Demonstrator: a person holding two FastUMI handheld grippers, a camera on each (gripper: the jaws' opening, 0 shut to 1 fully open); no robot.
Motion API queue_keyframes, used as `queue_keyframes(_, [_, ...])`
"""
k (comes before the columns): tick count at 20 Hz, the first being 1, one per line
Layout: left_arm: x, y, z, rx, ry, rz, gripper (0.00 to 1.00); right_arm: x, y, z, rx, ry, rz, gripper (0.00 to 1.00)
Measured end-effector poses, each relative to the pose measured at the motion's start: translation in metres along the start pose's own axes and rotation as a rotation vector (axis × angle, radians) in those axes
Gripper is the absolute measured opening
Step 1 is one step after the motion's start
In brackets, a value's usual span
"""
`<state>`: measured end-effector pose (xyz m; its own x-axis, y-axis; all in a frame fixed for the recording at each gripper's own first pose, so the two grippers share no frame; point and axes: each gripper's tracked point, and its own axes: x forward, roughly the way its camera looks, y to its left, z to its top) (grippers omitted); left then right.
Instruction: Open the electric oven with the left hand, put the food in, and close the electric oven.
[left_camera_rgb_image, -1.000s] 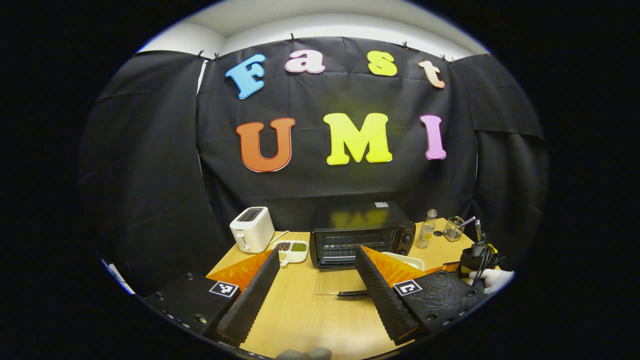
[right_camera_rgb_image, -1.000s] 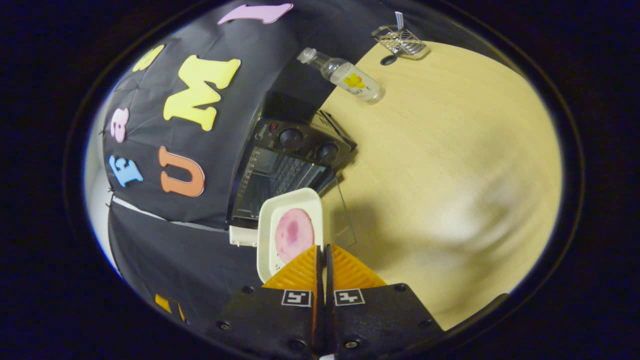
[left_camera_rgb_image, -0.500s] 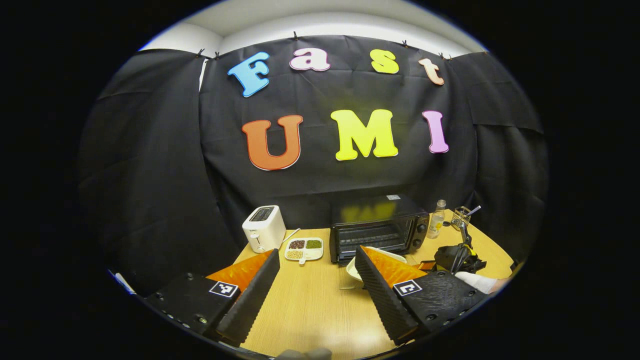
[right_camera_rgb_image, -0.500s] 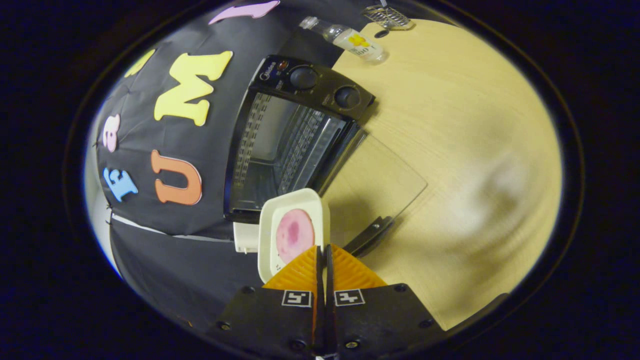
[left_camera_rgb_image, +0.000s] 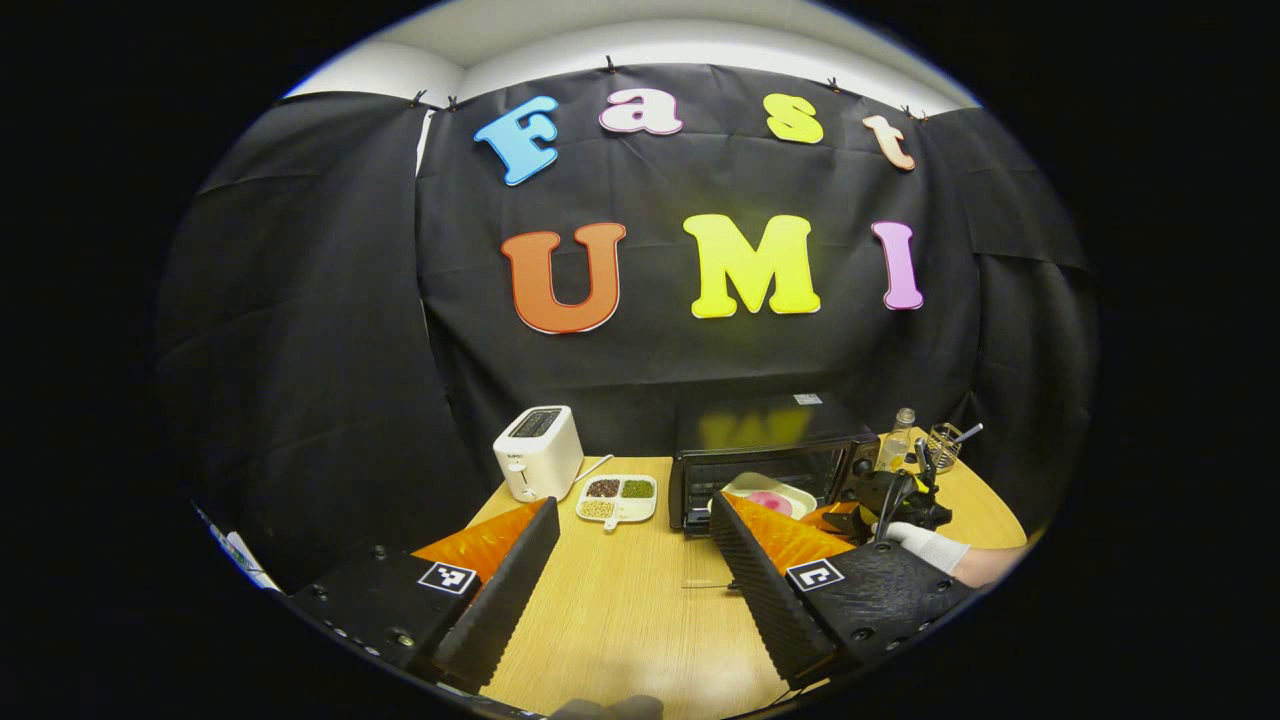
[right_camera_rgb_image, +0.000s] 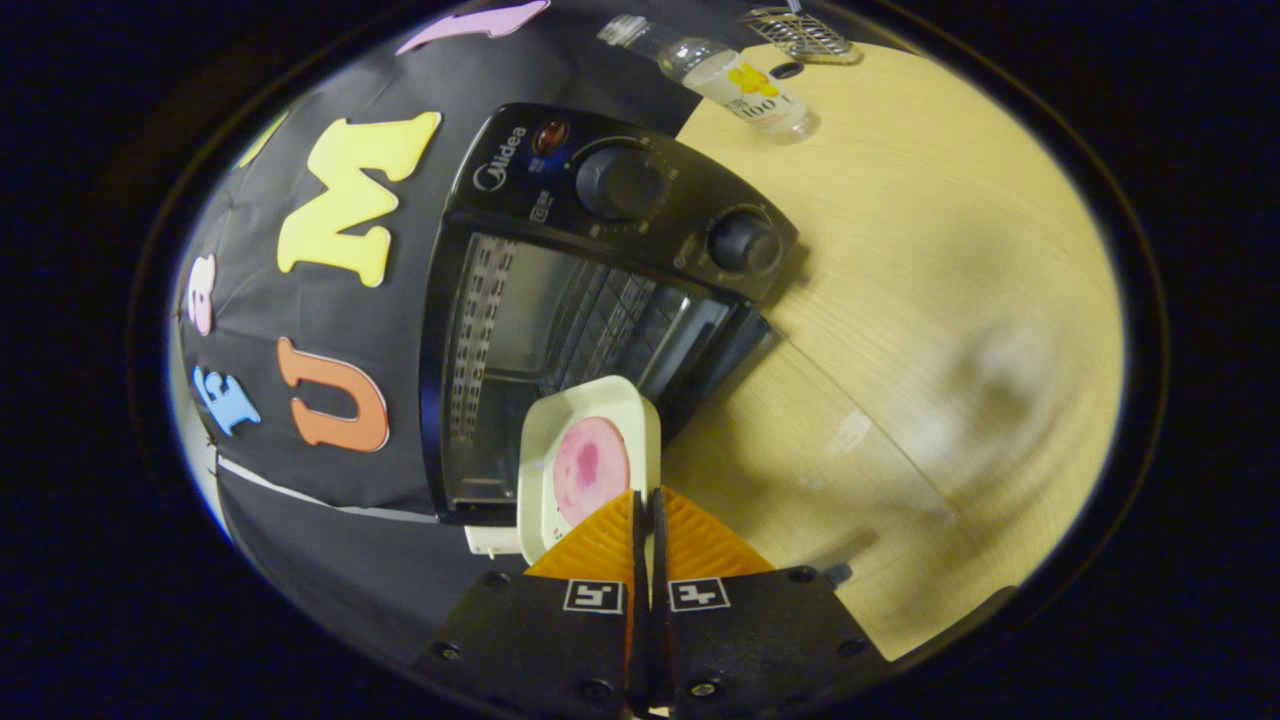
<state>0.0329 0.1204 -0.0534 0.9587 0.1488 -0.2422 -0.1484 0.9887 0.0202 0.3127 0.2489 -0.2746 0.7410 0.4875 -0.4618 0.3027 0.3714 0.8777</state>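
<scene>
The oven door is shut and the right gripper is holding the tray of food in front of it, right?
Not quite: the oven door is open, as the right gripper view shows. The right gripper does hold the tray of food in front of it.

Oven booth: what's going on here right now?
The oven stands open, its glass door folded down flat over the table. The right hand-held gripper is shut on the rim of a white tray with a pink slice of food, holding it at the oven's mouth. The left hand-held gripper is open and empty, hanging back over the table. Tray not yet inside; door not yet closed.
</scene>
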Motion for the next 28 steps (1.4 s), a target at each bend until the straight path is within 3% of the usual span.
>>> queue_keyframes(3, [0.005,-0.006,-0.010,-0.010,0.025,0.028,0.97,0.015,0.004,0.025,0.008,-0.039,0.004,0.04])
queue_keyframes(7, [0.009,-0.009,-0.022,-0.039,0.070,0.055,0.97,0.032,0.027,0.049,0.015,-0.108,0.075,0.00])
queue_keyframes(9, [0.011,-0.007,-0.022,-0.041,0.069,0.060,0.97,0.034,0.044,0.054,0.029,-0.127,0.145,0.09])
queue_keyframes(11, [0.010,-0.005,-0.024,-0.036,0.071,0.059,0.97,0.038,0.042,0.049,0.010,-0.121,0.140,0.10])
queue_keyframes(12, [0.009,-0.003,-0.023,-0.038,0.068,0.058,0.97,0.034,0.044,0.050,0.007,-0.124,0.147,0.19])
queue_keyframes(13, [0.011,-0.003,-0.022,-0.043,0.064,0.056,0.97,0.033,0.047,0.050,0.007,-0.126,0.157,0.19])
queue_keyframes(15, [0.009,-0.001,-0.019,-0.052,0.048,0.044,0.97,0.022,0.054,0.045,-0.012,-0.134,0.162,0.45])
queue_keyframes(16, [0.009,0.001,-0.019,-0.050,0.044,0.039,0.97,0.014,0.052,0.048,-0.021,-0.145,0.153,0.50])
queue_keyframes(17, [0.009,0.004,-0.019,-0.047,0.039,0.035,0.97,0.007,0.052,0.049,-0.034,-0.155,0.152,0.63])
queue_keyframes(18, [0.008,0.005,-0.019,-0.049,0.035,0.028,0.97,-0.003,0.053,0.048,-0.045,-0.166,0.153,0.58])
queue_keyframes(19, [0.007,0.006,-0.020,-0.051,0.028,0.019,0.97,-0.013,0.052,0.048,-0.066,-0.169,0.139,0.68])
queue_keyframes(22, [0.000,0.012,-0.022,-0.045,0.005,0.002,0.97,-0.055,0.054,0.042,-0.215,-0.212,0.125,0.74])
queue_keyframes(25, [-0.003,0.015,-0.032,-0.052,-0.006,-0.029,0.97,-0.098,0.062,0.034,-0.426,-0.242,0.121,0.87])
queue_keyframes(28, [-0.003,0.014,-0.040,-0.033,-0.009,-0.050,0.97,-0.148,0.053,0.044,-0.604,-0.319,0.054,0.94])
